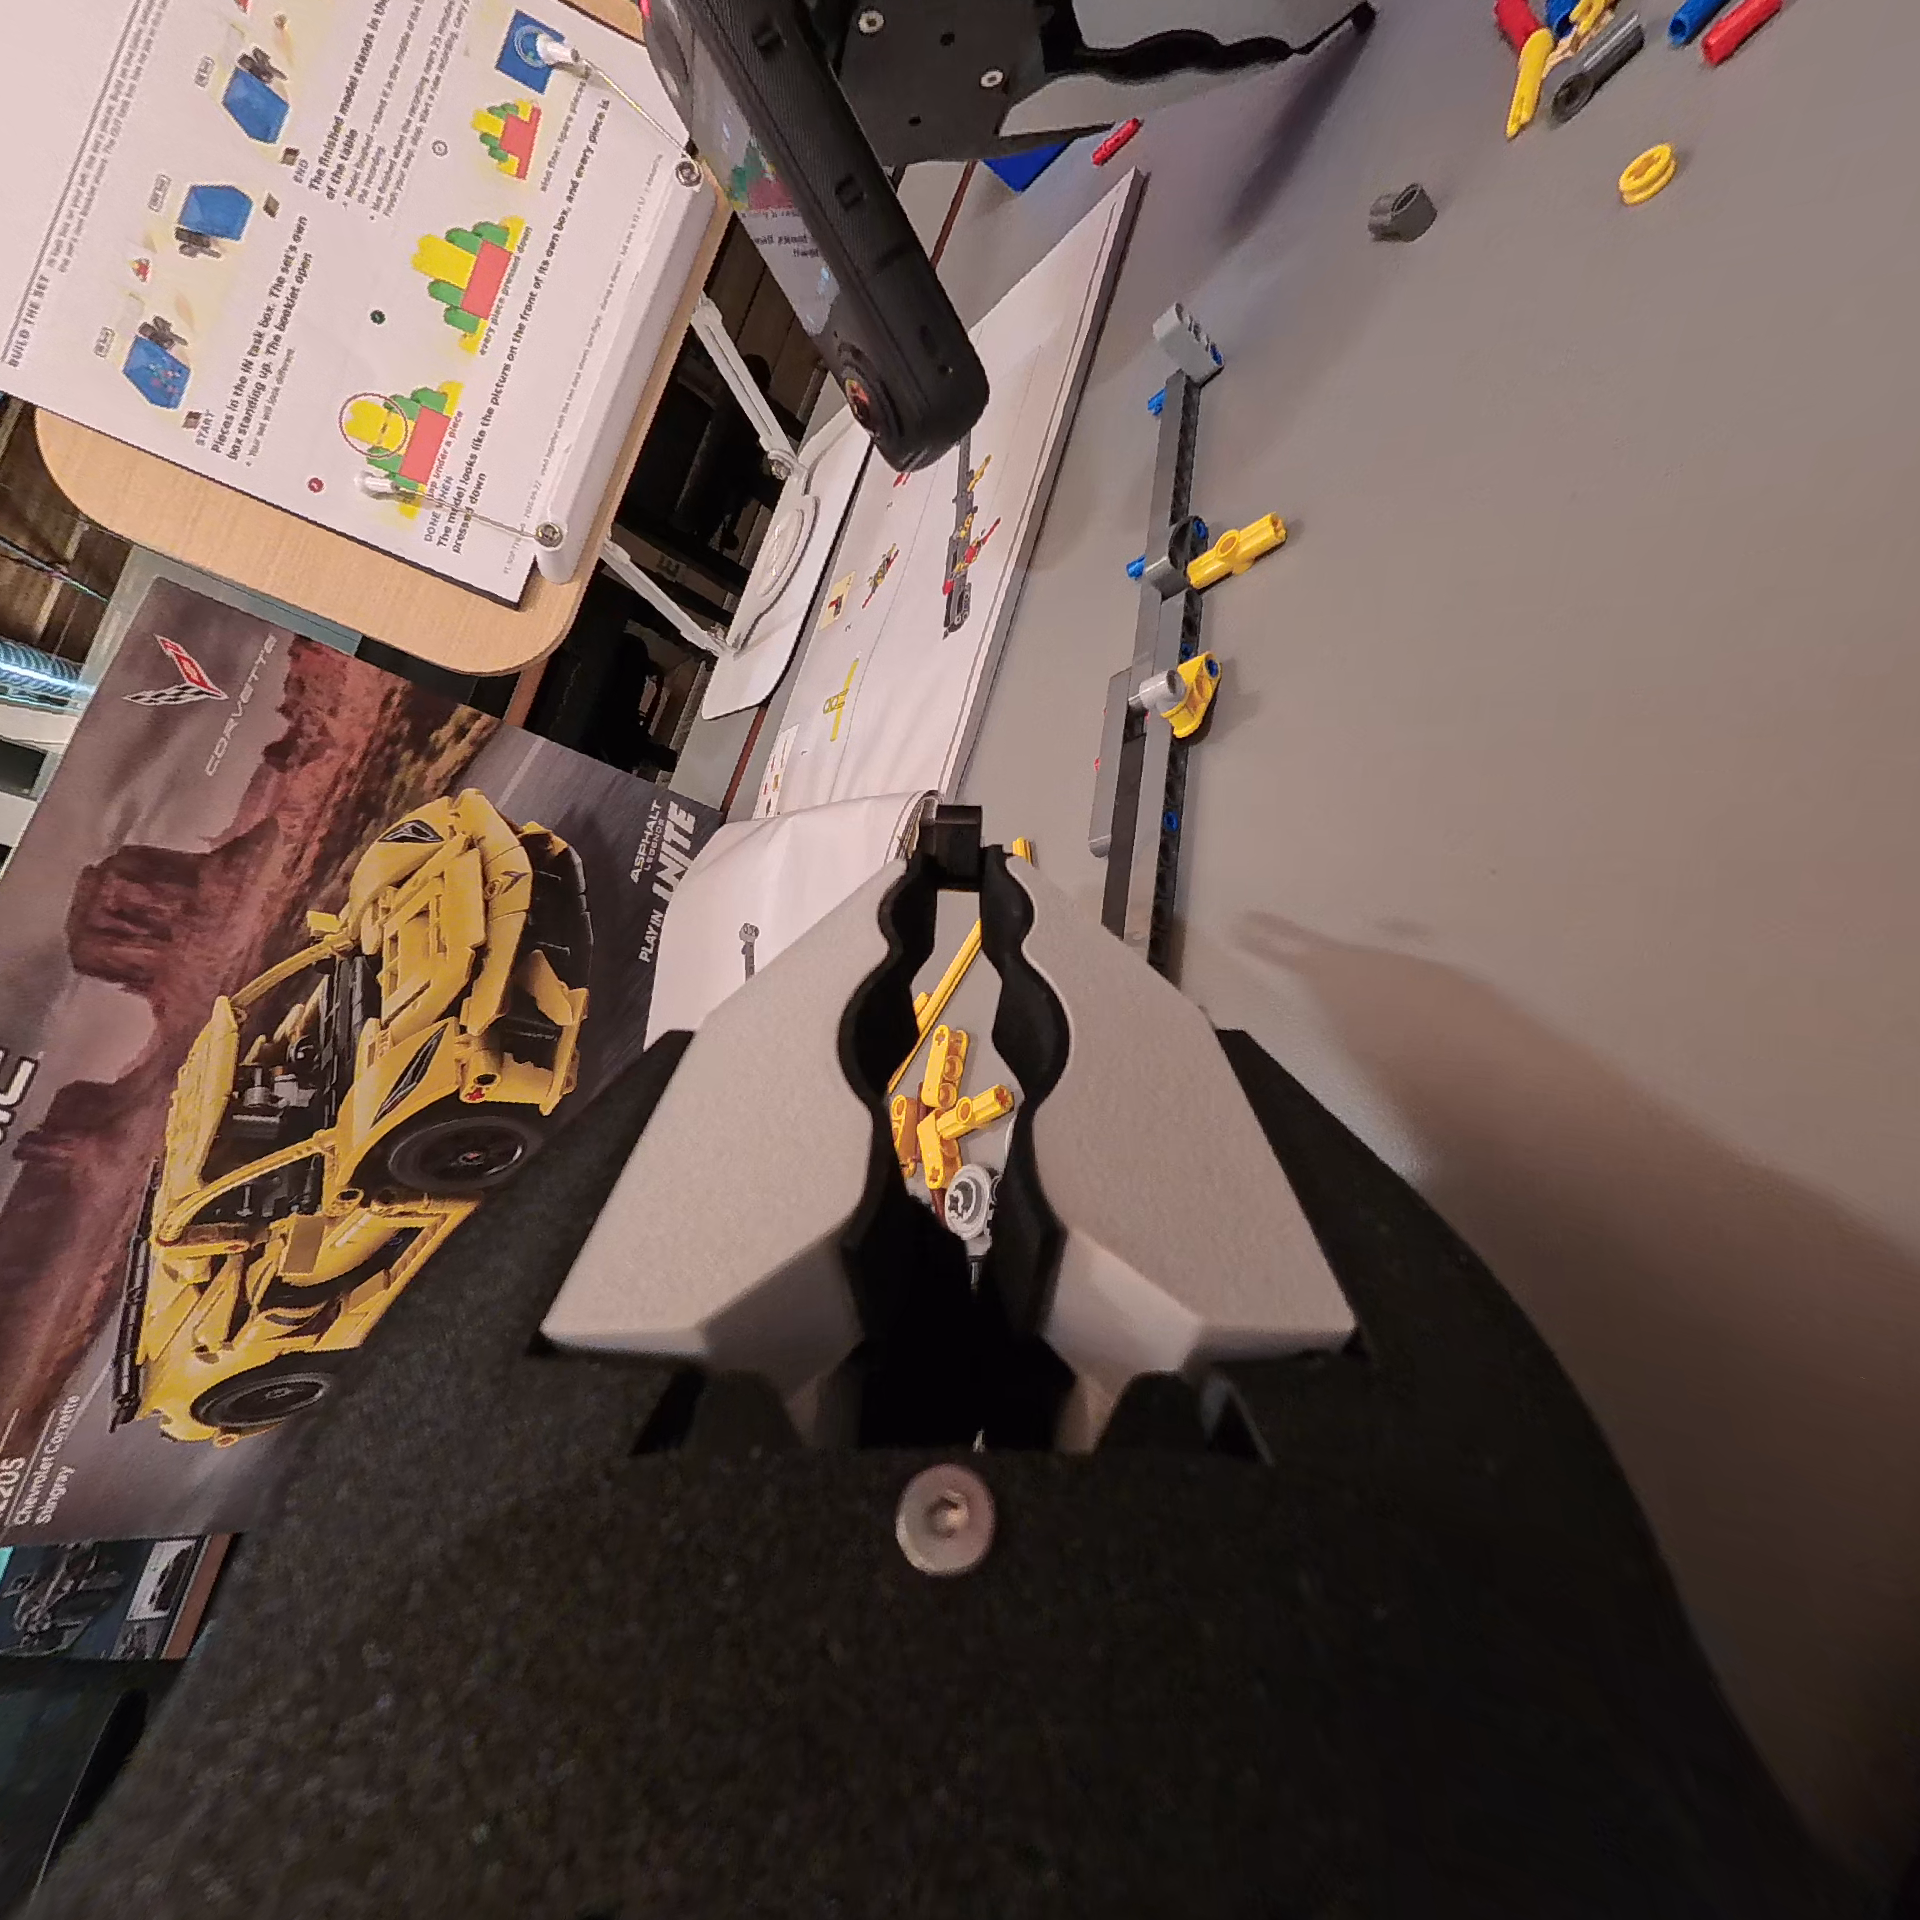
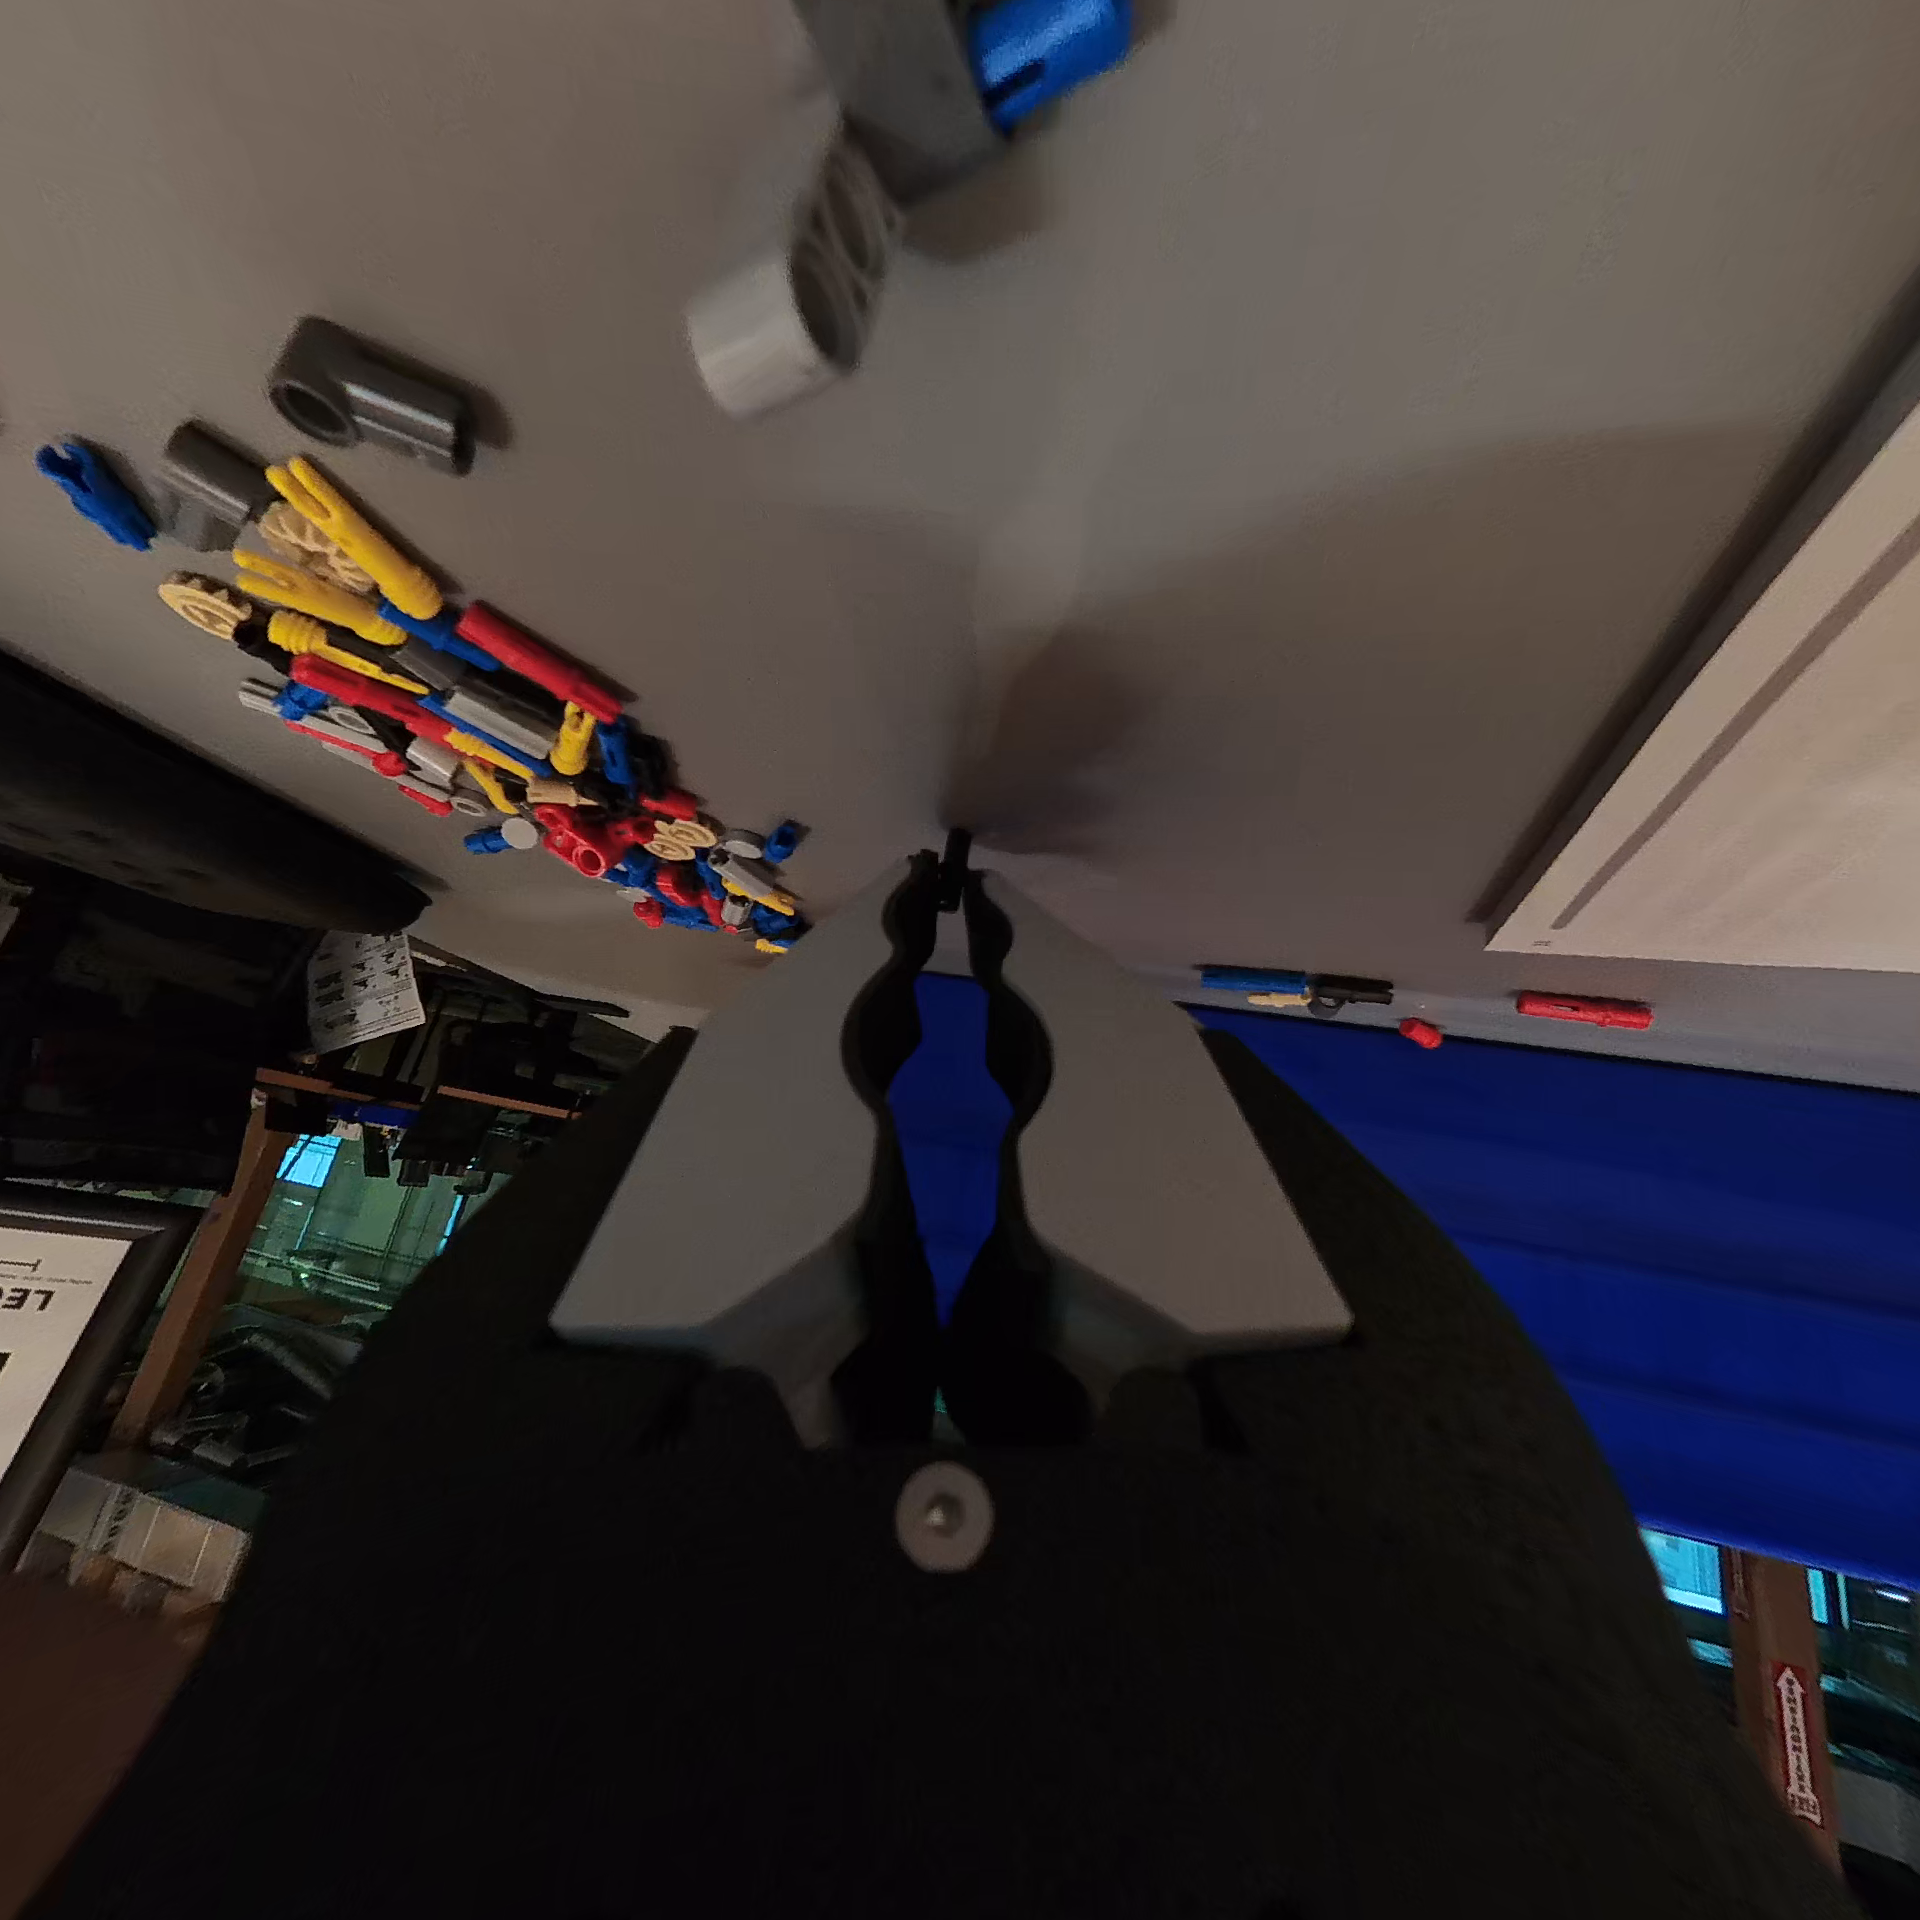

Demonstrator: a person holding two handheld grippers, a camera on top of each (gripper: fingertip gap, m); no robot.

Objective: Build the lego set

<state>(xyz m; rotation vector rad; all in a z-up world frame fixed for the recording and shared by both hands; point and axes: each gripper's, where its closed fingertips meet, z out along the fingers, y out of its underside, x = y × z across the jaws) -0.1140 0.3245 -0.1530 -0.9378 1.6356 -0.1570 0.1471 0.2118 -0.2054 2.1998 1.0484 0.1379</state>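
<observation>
My left gripper (image 1: 951, 862) is shut on a small black piece (image 1: 953, 837), held above the open instruction booklet (image 1: 914, 582). A long dark grey beam assembly (image 1: 1172, 665) with yellow connectors and blue pins lies flat on the grey table to its right. My right gripper (image 2: 951, 883) is shut on a small black pin (image 2: 953, 857), held close over the table. The blurred grey end of the assembly (image 2: 821, 270) with a blue pin (image 2: 1039, 52) lies ahead of it.
A pile of mixed pins and axles (image 2: 499, 707) lies left of the right gripper. The set's box (image 1: 312, 1039) stands at left. Loose yellow parts (image 1: 945, 1101) show between the left fingers. A yellow wheel (image 1: 1647, 171) and grey bush (image 1: 1401, 213) lie apart. Blue cloth (image 2: 1558, 1247) hangs below the table edge. The grippers' ends are close to 30 centimeters from one another. About 15 centimeters separates my right fingertips from the yellow wheel (image 1: 1647, 171).
</observation>
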